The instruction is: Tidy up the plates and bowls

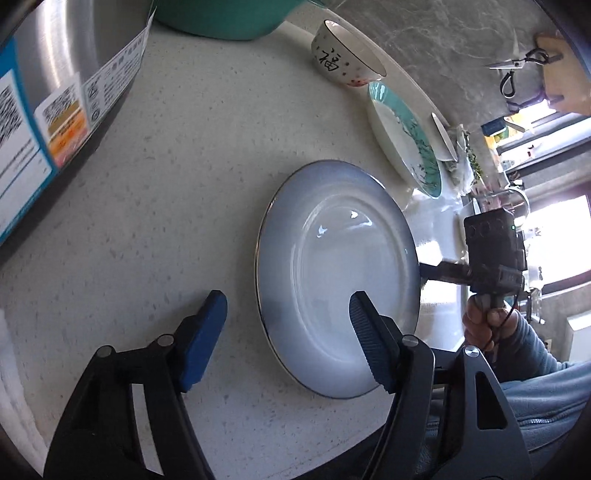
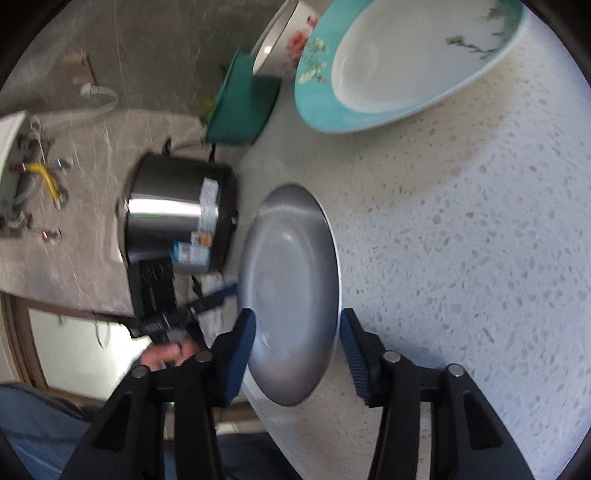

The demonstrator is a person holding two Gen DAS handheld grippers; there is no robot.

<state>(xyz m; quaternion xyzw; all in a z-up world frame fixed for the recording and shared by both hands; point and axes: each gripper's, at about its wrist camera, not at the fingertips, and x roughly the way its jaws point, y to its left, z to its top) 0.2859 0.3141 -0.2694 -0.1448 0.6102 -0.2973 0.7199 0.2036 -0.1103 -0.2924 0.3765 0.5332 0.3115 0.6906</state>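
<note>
A blue-grey plate (image 1: 340,280) (image 2: 291,295) lies on the speckled counter (image 1: 166,221) close to its front edge. My left gripper (image 1: 288,332) straddles the plate's rim, one pad over the plate and the other over bare counter; it is open and touches nothing. From the opposite side, my right gripper (image 2: 295,354) also straddles the rim, with the plate's edge between its blue pads and a slim gap on the right side, so it is open. Further back stand a teal-rimmed flowered plate (image 1: 406,136) (image 2: 406,62) and a white bowl with red marks (image 1: 343,59) (image 2: 284,37).
A steel pot with labels (image 1: 55,92) (image 2: 177,210) and a teal basin (image 1: 229,18) (image 2: 240,99) stand at the back. A small white dish (image 1: 445,138) lies beyond the teal plate. Scissors (image 1: 513,62) hang on the marble wall. A person's hand (image 1: 484,321) grips the right tool's handle.
</note>
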